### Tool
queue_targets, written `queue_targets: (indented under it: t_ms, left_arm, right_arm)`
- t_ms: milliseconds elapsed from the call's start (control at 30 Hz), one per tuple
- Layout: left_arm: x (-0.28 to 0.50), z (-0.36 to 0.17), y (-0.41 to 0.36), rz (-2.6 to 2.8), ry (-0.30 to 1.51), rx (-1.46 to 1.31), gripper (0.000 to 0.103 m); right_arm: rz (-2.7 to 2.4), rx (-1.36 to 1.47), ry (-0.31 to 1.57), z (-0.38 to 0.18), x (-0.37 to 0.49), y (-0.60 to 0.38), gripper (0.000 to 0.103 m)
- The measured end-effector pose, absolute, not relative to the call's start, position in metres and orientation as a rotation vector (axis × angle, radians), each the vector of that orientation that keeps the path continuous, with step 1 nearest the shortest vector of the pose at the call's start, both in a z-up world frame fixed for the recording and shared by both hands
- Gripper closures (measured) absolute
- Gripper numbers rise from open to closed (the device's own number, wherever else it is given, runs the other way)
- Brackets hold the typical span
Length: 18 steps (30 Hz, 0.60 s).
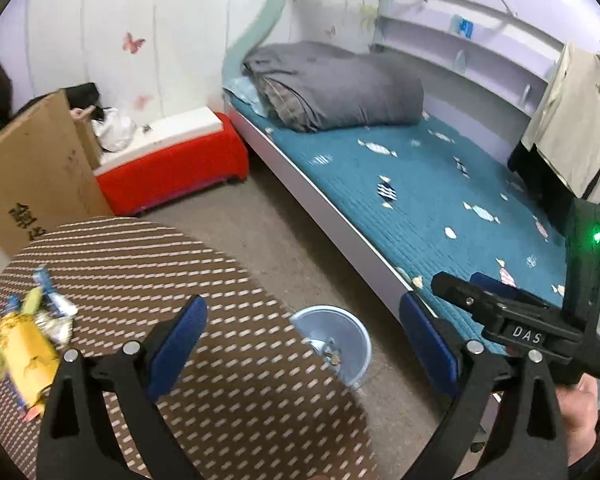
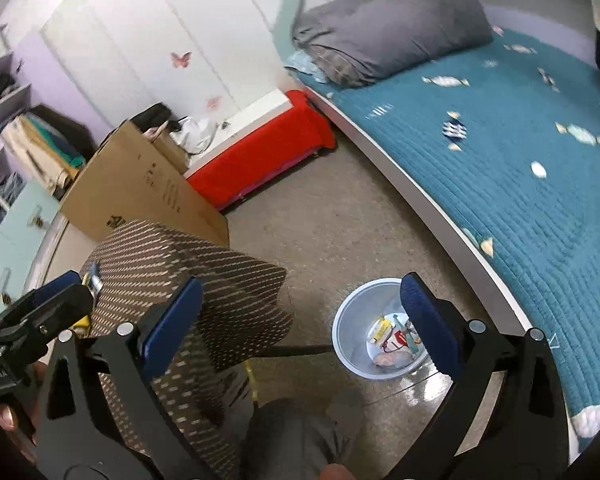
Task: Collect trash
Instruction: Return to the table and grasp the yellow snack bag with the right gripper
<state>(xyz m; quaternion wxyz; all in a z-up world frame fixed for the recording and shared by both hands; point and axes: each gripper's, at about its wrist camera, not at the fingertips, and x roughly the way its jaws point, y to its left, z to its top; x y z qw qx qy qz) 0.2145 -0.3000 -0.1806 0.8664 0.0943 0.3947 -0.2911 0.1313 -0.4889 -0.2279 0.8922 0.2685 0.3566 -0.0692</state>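
Note:
A pale blue bin (image 2: 350,320) stands on the floor between the round table and the bed. It holds several wrappers (image 2: 392,338): yellow, red and pinkish ones. In the left wrist view the table edge hides part of the bin (image 1: 340,332). More trash, a yellow packet (image 1: 22,346) and blue-silver wrappers (image 1: 56,306), lies on the table's left side. My left gripper (image 1: 302,302) hangs open and empty over the table edge. My right gripper (image 2: 300,282) is open and empty above the floor, its right finger over the bin. Each gripper shows in the other's view, as with the right gripper (image 1: 466,282).
The table (image 1: 180,264) has a brown dotted cloth. A cardboard box (image 1: 40,168) and a red bench (image 1: 172,168) stand behind it. The bed (image 1: 420,200), with teal quilt and grey duvet (image 1: 340,88), fills the right. Clothes (image 1: 576,120) hang at far right. A person's knee (image 2: 296,432) is below.

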Motion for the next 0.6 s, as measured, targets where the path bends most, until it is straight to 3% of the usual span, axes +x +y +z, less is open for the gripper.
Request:
queue_targets:
  t_ms: [600]
  left_arm:
    - [0.184,-0.148,-0.112,-0.42,0.739,0.041,0.008]
  right_arm:
    - [0.102,0.348,0.732,-0.163,0.16,-0.332,0.006]
